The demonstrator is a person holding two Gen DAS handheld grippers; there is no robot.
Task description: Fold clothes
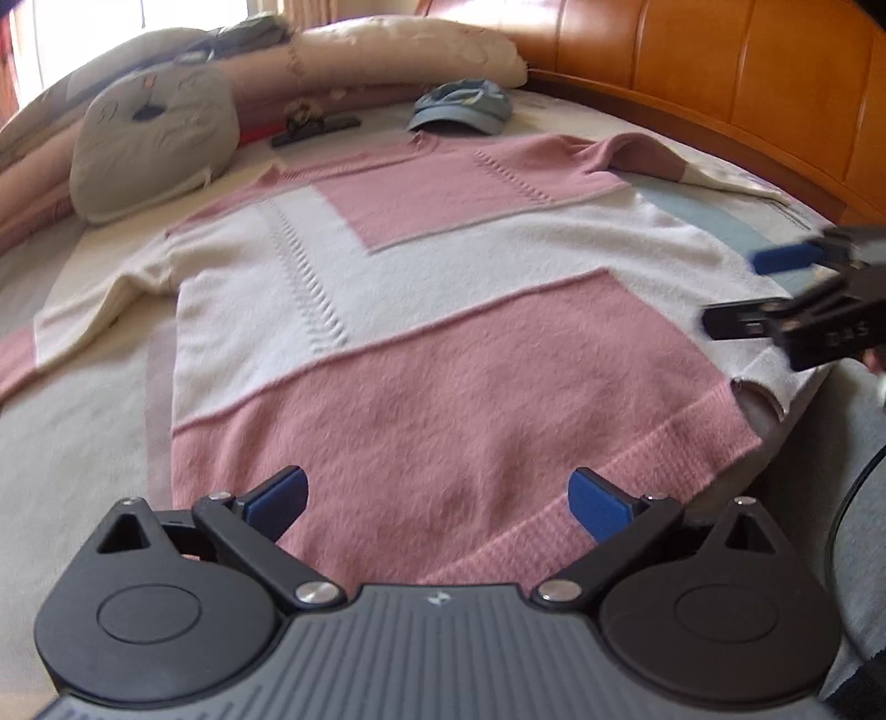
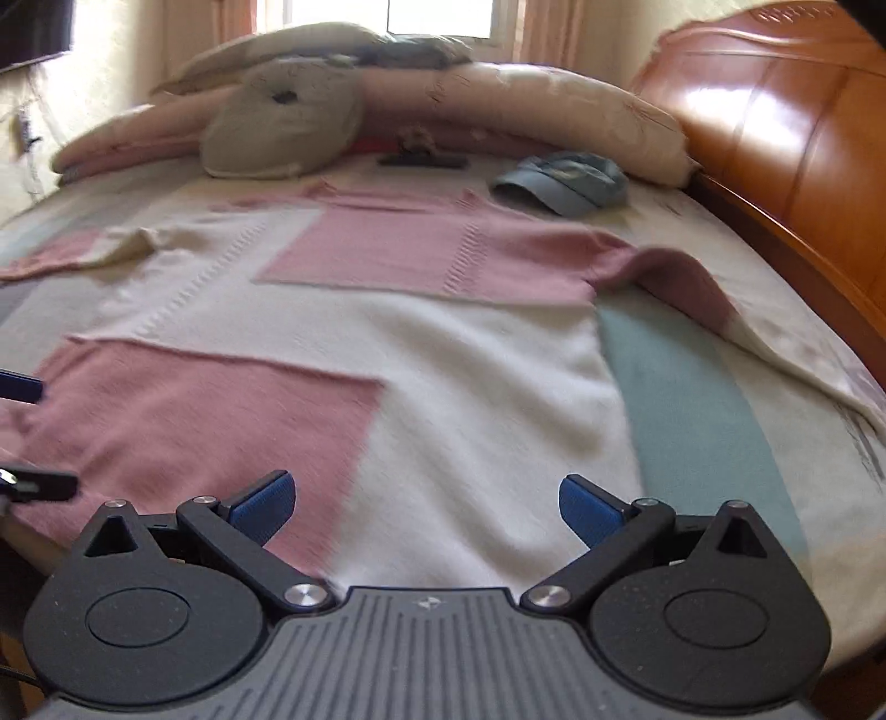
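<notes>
Both hand-held grippers, left and right, hover level, jaws spread (empty), above the sweater.

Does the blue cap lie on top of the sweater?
No, the blue cap lies on the bed beyond the sweater collar, apart from it.

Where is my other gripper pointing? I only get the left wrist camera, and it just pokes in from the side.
Observer: The right gripper is open. It points across the white side panel of the sweater, with the pink block to its left.
Operator: What's behind the pillows?
Observer: A bright window sits straight behind them, with curtains on both sides.
Operator: Anything else on that wall?
Observer: A dark flat panel hangs at the far left. It may be a screen, but I can't tell for sure.
</notes>
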